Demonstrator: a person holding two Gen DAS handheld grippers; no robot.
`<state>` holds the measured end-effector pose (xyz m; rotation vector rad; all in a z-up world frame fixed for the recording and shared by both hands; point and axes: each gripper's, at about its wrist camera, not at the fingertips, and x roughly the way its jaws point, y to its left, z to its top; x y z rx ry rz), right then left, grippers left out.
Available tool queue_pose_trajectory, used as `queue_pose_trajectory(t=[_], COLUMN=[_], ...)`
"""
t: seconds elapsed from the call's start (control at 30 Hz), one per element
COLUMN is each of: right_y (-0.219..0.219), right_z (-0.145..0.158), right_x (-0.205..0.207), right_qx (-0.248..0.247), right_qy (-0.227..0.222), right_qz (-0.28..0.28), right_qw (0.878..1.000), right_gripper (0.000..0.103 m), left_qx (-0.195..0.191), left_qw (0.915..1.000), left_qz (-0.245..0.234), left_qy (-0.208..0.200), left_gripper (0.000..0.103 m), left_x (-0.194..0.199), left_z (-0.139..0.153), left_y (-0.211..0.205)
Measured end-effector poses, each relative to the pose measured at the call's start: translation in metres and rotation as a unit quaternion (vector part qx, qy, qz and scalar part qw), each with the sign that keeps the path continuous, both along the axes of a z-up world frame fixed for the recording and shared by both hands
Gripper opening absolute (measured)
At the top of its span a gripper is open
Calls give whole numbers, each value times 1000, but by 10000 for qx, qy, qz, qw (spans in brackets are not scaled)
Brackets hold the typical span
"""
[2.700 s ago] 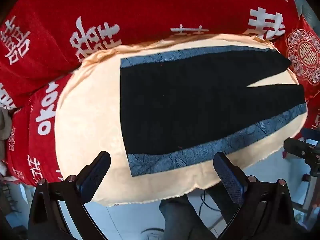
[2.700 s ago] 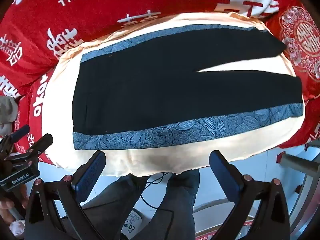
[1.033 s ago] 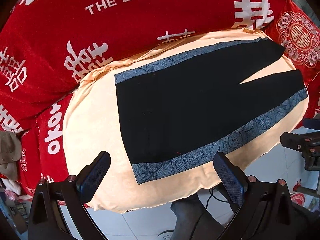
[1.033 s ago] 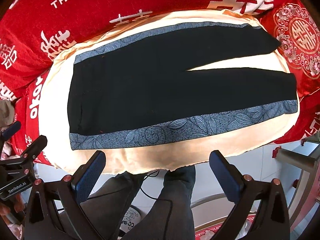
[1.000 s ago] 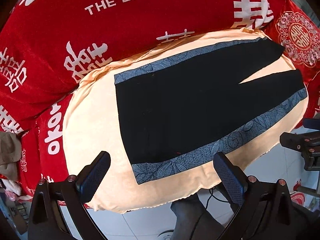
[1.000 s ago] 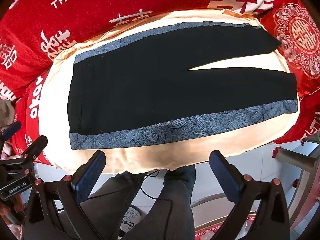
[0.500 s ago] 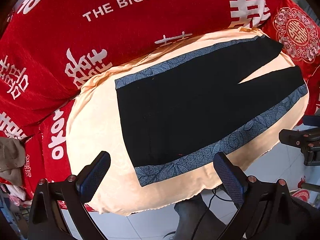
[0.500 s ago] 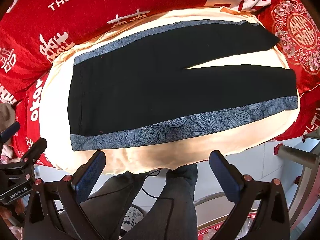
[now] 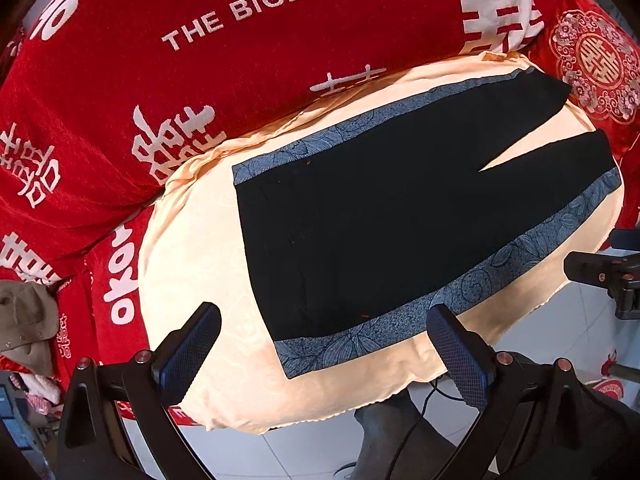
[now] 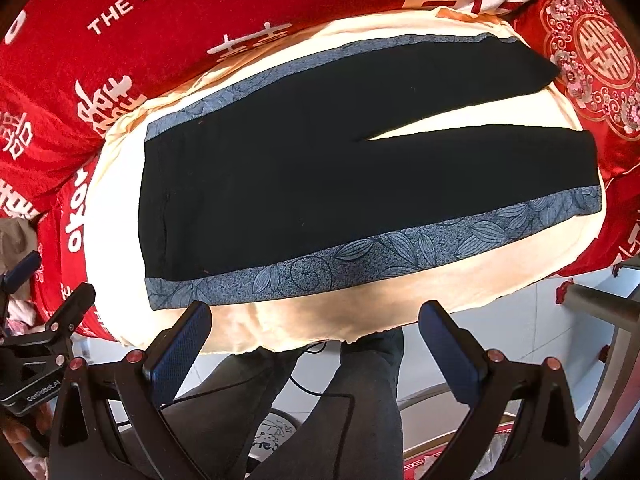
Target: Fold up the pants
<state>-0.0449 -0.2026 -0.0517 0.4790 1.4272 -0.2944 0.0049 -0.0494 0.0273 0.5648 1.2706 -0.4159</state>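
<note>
Black pants (image 9: 392, 224) with blue leaf-patterned side stripes lie flat on a cream cloth (image 9: 192, 248), waistband to the left, both legs spread to the right. They also show in the right wrist view (image 10: 320, 176). My left gripper (image 9: 324, 348) is open and empty, held above the near edge by the waistband corner. My right gripper (image 10: 316, 344) is open and empty, held above the near edge at mid-length of the near leg. Neither touches the pants.
A red cover with white lettering (image 9: 256, 12) lies behind and around the cream cloth (image 10: 440, 284). The person's legs (image 10: 360, 400) stand on the tiled floor below. The other gripper shows at the left of the right wrist view (image 10: 32, 360). A metal frame (image 10: 600, 308) stands at right.
Both grippers have drifted slightly back and up, so the pants sit a little farther away in both views. The pants have not moved, and both grippers stay open.
</note>
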Motion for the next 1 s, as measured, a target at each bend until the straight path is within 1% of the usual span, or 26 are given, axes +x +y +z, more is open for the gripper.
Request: queue_pose_trajectory(t=[0.23, 0.37, 0.47, 0.6, 0.67, 0.8, 0.87, 1.0], right_y=[-12, -24, -37, -59, -70, -87, -93, -97], right_z=[-1, -1, -1, -4, -9, -25, -33, -43], right_x=[-2, -7, -14, -28, -35, -42, -44, -44], right_qx=[87, 176, 293, 455, 576, 859, 1102, 1714], right_qy=[10, -23, -60, -81, -37, 120, 152, -78], right_qz=[60, 91, 119, 220, 288, 366, 283, 57], right_qw=[9999, 9998, 9995, 9987, 9979, 9956, 9934, 9852], right_gripper=[103, 103, 103, 103, 103, 103, 103, 103], left_qx=[50, 34, -101, -141, -98, -184, -295, -383], left_qw=[9998, 9987, 9961, 9913, 9882, 9785, 9749, 9667], left_qz=[153, 452, 779, 1221, 1459, 1918, 2036, 2396], left_qy=[124, 227, 410, 462, 464, 737, 856, 818], left_gripper=[103, 103, 103, 103, 103, 103, 103, 103], left_x=[-4, -8, -15, -28, -34, -45, -49, -44], left_z=[-1, -2, -5, -12, -18, -32, -36, -44], left_y=[-10, -15, -17, -22, -22, -15, -11, 6])
